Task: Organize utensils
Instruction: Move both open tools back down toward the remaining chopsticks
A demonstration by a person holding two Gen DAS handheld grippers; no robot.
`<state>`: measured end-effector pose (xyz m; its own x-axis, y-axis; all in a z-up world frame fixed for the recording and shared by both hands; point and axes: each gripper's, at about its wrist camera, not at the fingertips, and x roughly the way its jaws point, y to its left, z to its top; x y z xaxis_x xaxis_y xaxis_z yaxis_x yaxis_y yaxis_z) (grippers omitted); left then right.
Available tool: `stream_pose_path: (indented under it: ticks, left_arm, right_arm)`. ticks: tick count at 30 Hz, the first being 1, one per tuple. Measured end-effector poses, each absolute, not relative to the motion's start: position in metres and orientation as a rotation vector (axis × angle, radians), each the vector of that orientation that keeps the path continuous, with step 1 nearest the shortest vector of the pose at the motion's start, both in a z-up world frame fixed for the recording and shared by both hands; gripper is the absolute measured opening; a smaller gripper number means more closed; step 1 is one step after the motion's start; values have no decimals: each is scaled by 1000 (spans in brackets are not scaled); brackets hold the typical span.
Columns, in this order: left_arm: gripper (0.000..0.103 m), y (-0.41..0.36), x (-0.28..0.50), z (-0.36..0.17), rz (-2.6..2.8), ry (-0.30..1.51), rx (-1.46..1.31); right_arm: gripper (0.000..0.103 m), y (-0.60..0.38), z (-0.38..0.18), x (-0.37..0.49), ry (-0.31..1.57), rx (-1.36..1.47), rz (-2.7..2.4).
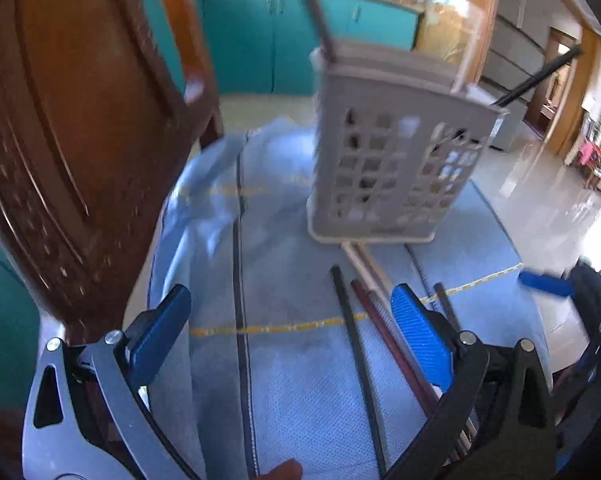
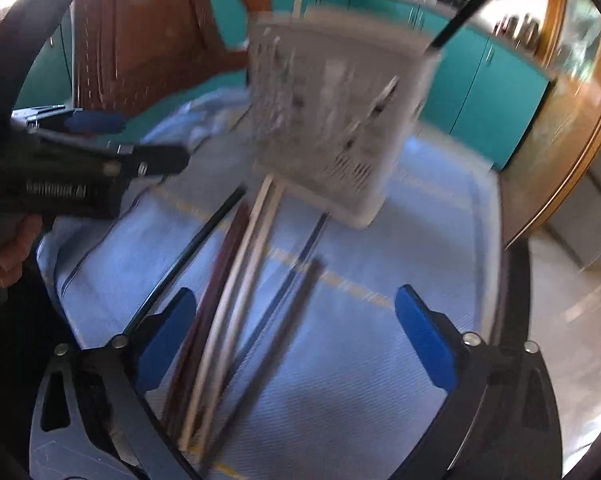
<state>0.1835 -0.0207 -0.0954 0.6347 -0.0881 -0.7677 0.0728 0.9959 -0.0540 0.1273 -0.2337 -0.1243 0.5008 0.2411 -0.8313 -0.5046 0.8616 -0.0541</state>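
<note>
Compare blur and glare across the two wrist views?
Left wrist: mild motion blur, holder holes and chopsticks still readable; floor at right blown out by window glare. Right wrist: heavy blur, holder smeared, chopsticks streaked; glare top left. Both show fisheye bending at the edges.

Grey slotted caddy (image 1: 396, 168) stands upright on blue cloth; loose chopsticks (image 2: 224, 312) lie before it.

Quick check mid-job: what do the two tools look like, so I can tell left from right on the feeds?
The left tool has one silver-grey linkage arm and one black, with ribbed blue pads. The right tool has black arms on both sides and blue pads. The left tool's black body carries blurred white lettering.
</note>
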Motion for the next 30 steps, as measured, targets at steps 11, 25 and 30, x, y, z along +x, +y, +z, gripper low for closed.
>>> stream_pose_path:
  ticks: [11, 25, 30]
  left_arm:
    - [99, -38, 179, -118, -118, 956, 70]
    - [100, -74, 181, -155, -158, 1036, 223]
    - [99, -71, 186, -160, -127, 1062, 218]
  right_arm:
    - [42, -261, -150, 150, 1098, -179, 341]
    - [37, -252, -144, 148, 1067, -189, 382]
    - [37, -250, -143, 148, 1067, -189, 381]
